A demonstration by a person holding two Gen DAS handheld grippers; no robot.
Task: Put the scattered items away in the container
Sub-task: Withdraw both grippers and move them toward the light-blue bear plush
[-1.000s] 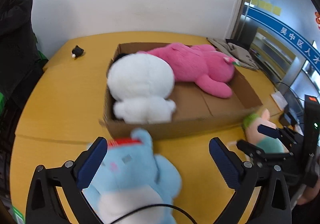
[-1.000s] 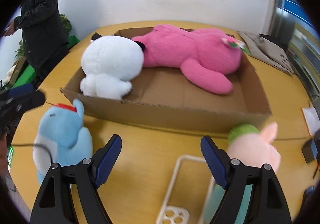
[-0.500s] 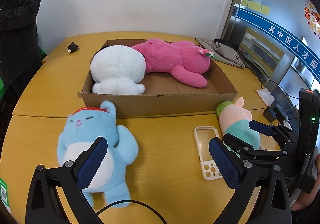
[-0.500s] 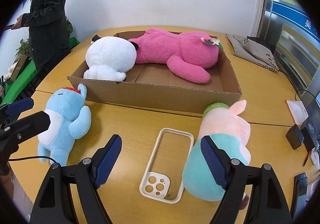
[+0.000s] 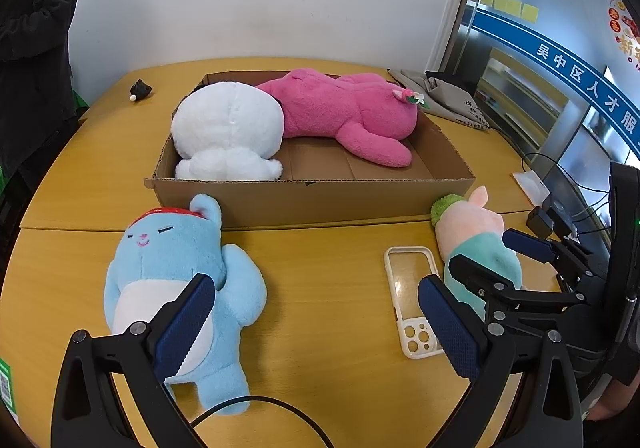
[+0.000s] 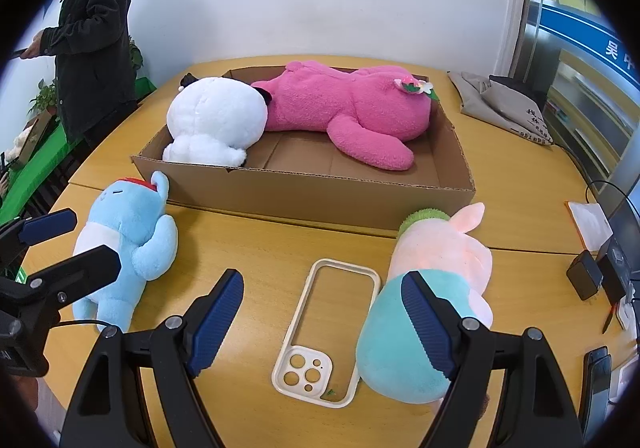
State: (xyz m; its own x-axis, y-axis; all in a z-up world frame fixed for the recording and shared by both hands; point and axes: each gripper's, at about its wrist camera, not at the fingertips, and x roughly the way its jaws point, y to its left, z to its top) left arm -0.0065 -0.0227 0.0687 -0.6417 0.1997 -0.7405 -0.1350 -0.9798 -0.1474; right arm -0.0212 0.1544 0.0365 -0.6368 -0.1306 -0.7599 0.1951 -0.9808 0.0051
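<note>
Both claws are seen with jaws spread wide and nothing held between them.

From the left wrist camera, the left gripper [image 5: 316, 324] is seen at 6 o'clock above the wooden table [image 5: 320, 280]. Its left pad overlaps the belly of a blue plush [image 5: 176, 276] lying face up at 8 o'clock; whether contact is made cannot be told. A cream phone case [image 5: 412, 300] lies flat at 4 o'clock, just beside a pink-and-teal plush [image 5: 476, 244]. The right gripper [image 5: 492, 260] is seen at 3 o'clock, its fingers set on either side of that plush's teal end. At 12 o'clock a cardboard box [image 5: 312, 200] stands, with a white plush [image 5: 228, 128] and a magenta plush [image 5: 348, 112] lying inside. A small black object [image 5: 140, 90] rests at 10 o'clock, and grey cloth bags [image 5: 448, 98] at 2 o'clock.

From the right wrist camera, the right gripper [image 6: 324, 320] is seen at 6 o'clock. The phone case [image 6: 326, 332] lies between its fingers, and its right pad overlaps the teal end of the pink-and-teal plush [image 6: 436, 276]. The blue plush [image 6: 128, 244] lies at 9 o'clock, with its ear touching the box [image 6: 312, 196], and the left gripper [image 6: 72, 244] is seen open beside it. The white plush [image 6: 216, 124] and the magenta plush [image 6: 348, 108] fill the far side of the box. A person in a dark jacket [image 6: 92, 44] stands at 10 o'clock.
</note>
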